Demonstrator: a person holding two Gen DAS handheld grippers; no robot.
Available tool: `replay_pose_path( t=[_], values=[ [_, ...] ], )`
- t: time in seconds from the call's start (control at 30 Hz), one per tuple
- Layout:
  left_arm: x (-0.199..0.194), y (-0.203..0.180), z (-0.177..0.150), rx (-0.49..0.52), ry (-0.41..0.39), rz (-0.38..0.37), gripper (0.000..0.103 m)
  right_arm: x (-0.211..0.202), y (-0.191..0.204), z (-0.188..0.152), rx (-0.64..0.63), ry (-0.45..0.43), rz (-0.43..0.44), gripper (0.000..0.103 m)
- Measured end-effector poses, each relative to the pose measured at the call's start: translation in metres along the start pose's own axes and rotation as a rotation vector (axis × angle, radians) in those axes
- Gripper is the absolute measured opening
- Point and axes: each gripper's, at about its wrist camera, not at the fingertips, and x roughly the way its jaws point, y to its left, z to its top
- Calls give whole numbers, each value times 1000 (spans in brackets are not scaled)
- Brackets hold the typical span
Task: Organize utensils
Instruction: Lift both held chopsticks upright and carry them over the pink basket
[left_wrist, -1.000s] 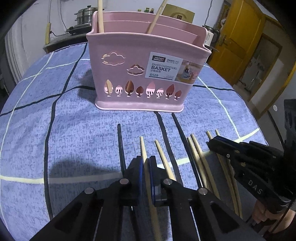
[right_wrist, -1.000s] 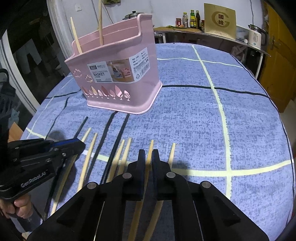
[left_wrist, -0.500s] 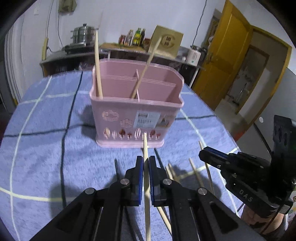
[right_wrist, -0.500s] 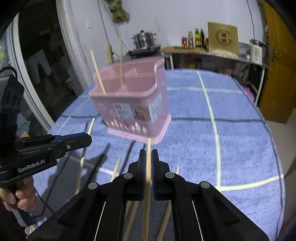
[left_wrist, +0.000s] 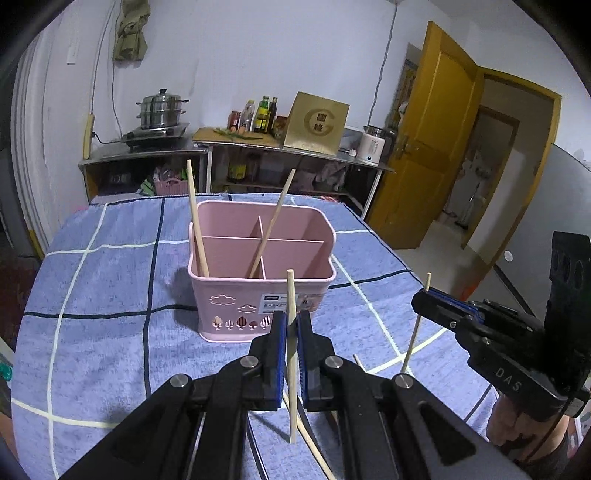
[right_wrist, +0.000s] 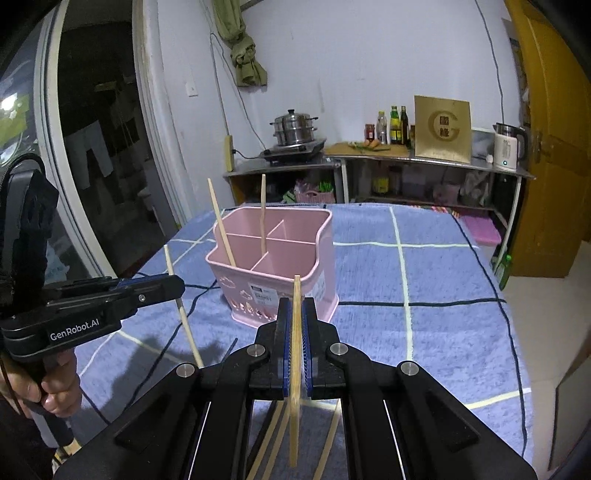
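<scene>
A pink divided basket (left_wrist: 229, 295) stands on the blue checked cloth, and two wooden chopsticks (left_wrist: 195, 221) lean inside it. My left gripper (left_wrist: 291, 319) is shut on one wooden chopstick (left_wrist: 291, 291), which it holds nearly upright in the air in front of the basket. My right gripper (right_wrist: 295, 310) is shut on another wooden chopstick (right_wrist: 296, 291), also nearly upright and clear of the cloth. Each gripper shows in the other's view: the right gripper (left_wrist: 424, 299) at the right, the left gripper (right_wrist: 177, 286) at the left. The basket (right_wrist: 325, 258) is ahead of both.
Several loose chopsticks (right_wrist: 273, 443) lie on the cloth (left_wrist: 92, 332) below the grippers. A person's hand (right_wrist: 55, 387) holds the left gripper's handle. Behind the table is a counter with a steamer pot (left_wrist: 160, 110), bottles and a kettle. A yellow door (left_wrist: 417, 166) stands at the right.
Both grippers have risen and lifted their chopsticks off the cloth. The chopsticks have tipped from lying flat to nearly upright, and the basket's compartments now show from above.
</scene>
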Motion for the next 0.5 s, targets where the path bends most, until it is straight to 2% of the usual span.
replay_pose_path(
  t=[0.5],
  values=[
    [-25, -11, -18, 26, -9, -2, 6, -30, 3, -15, -11, -27, -8, 5]
  ],
)
